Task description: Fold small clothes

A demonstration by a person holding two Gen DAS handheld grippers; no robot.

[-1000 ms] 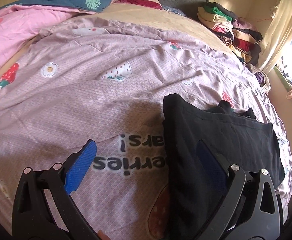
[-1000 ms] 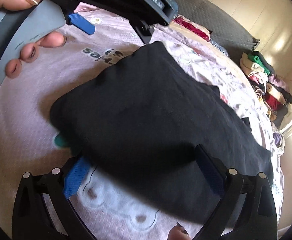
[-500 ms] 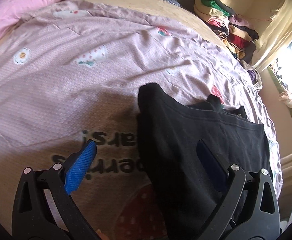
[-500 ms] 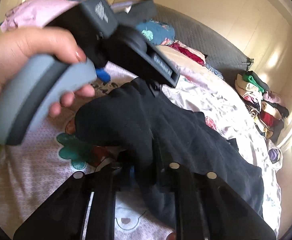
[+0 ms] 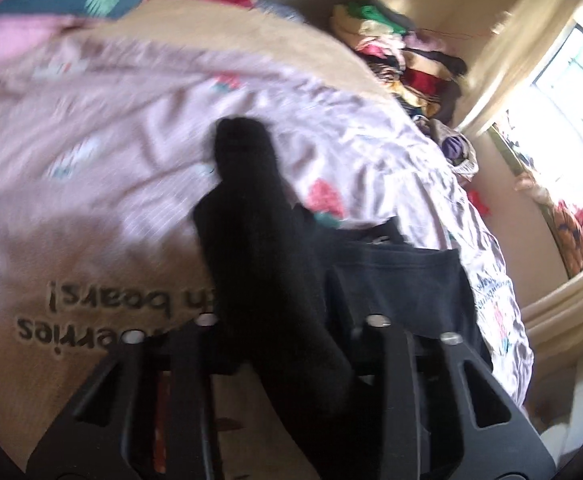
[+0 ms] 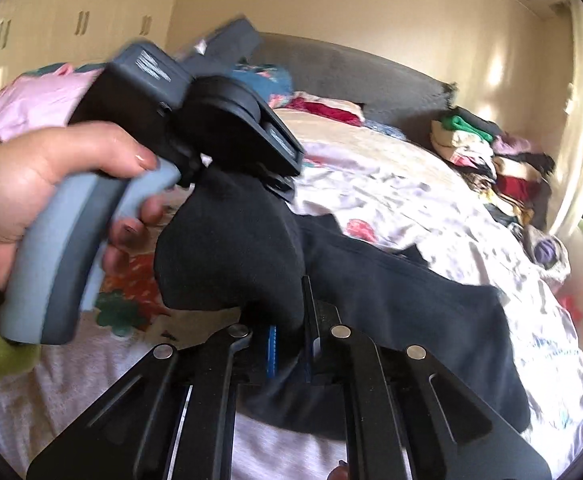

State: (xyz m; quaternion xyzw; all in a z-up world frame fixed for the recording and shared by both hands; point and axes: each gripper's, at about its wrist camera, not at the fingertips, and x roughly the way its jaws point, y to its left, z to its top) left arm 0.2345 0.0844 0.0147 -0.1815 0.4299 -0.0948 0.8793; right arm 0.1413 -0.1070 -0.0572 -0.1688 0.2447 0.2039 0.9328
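Note:
A black garment (image 5: 259, 248) lies on the pink printed bedsheet (image 5: 91, 160). My left gripper (image 5: 291, 332) is shut on one edge of it and lifts a bunched fold upward. My right gripper (image 6: 291, 344) is shut on another edge of the same black garment (image 6: 391, 300), raised off the sheet. The left gripper's body and the hand holding it (image 6: 51, 192) fill the left of the right wrist view, close above the cloth. The rest of the garment trails flat to the right.
A pile of folded clothes (image 5: 403, 60) sits at the bed's far right corner, also in the right wrist view (image 6: 491, 160). Pillows and a pink blanket (image 6: 35, 96) lie at the headboard. A window and curtain (image 5: 563, 92) are on the right.
Both grippers went from open to shut on the black garment's edges and lifted it; the right closed first, then the left. The cloth is now bunched and raised.

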